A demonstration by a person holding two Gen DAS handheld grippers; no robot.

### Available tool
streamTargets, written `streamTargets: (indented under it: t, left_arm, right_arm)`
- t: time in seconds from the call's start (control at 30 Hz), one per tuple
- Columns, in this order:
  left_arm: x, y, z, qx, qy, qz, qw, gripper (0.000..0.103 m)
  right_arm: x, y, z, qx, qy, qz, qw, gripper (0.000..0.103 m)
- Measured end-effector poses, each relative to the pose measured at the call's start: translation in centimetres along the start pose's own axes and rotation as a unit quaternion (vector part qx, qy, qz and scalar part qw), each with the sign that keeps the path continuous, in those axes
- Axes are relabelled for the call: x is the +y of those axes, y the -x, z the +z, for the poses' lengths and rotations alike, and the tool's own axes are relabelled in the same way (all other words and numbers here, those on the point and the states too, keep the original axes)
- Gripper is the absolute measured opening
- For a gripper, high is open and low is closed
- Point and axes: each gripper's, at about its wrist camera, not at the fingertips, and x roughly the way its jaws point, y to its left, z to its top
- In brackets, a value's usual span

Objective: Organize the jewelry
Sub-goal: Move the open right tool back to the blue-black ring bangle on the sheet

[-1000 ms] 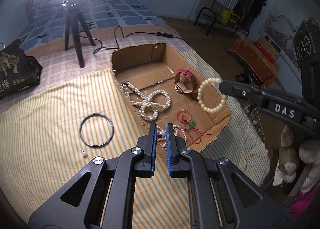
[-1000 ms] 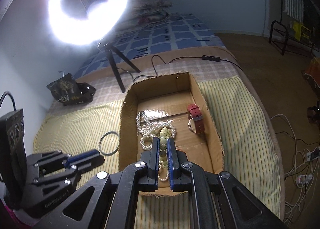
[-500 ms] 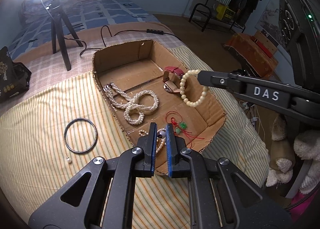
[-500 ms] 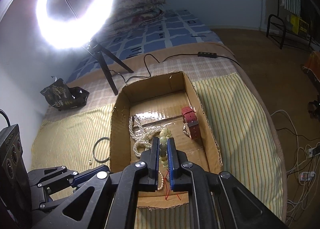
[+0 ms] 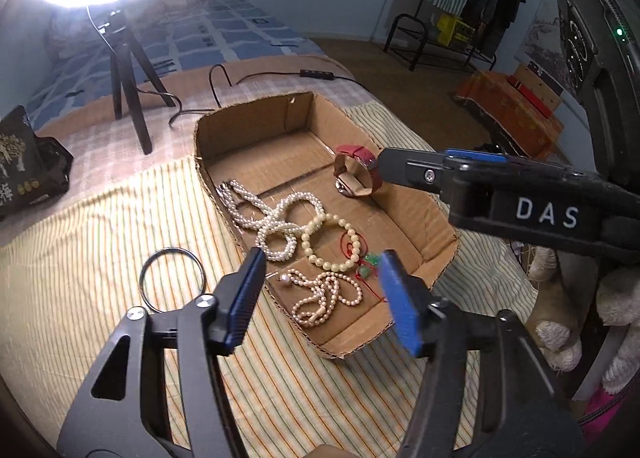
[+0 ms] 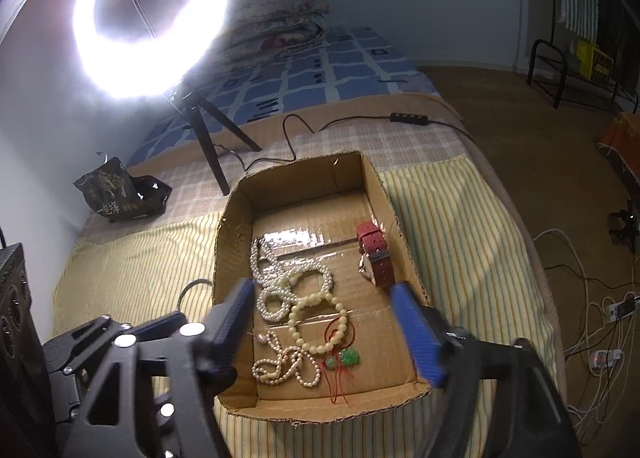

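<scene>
Both the left gripper [image 5: 320, 290] and the right gripper [image 6: 324, 334] have just been opening; their jaws stand apart with nothing between the pads. The cream bead bracelet [image 6: 318, 324] lies on the cardboard box [image 6: 404, 254] floor toward its near edge, touching the white pearl necklace [image 6: 288, 286]. The metal bangle [image 5: 173, 278] lies on the striped bedcover [image 5: 100, 242] beside the box's left wall.

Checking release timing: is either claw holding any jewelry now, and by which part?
Nothing is held. Both claws' jaws have just been opening, left claw and right claw empty; the bead bracelet lies in the cardboard box.
</scene>
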Motion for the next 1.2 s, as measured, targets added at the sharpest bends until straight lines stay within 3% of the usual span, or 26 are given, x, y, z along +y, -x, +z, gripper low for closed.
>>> streamTargets:
  t: [0.1,0.23,0.93,1.2]
  left_arm:
    - [0.1,0.0,0.0,0.001,0.000,0.003,1.0000,0.068]
    - [0.2,-0.2,-0.1,0.005,-0.001,0.008,1.0000,0.069]
    - [1.3,1.4,-0.7,-0.003,-0.008,0.022,0.9997,0.070]
    - [4.7,3.2,-1.1,-0.010,-0.002,0.031,0.9995,0.070]
  right_arm:
    - [-0.1,0.1,0.1,-0.006,-0.003,-0.009,1.000,0.089]
    - [-0.2,0.1,0.2,-0.007,-0.009,-0.010,1.000,0.093]
    - [0.7,0.7,0.2,-0.017,-0.009,0.001,1.000,0.094]
    - [1.0,2.0,0.0,-0.047,0.000,0.012,0.999,0.094]
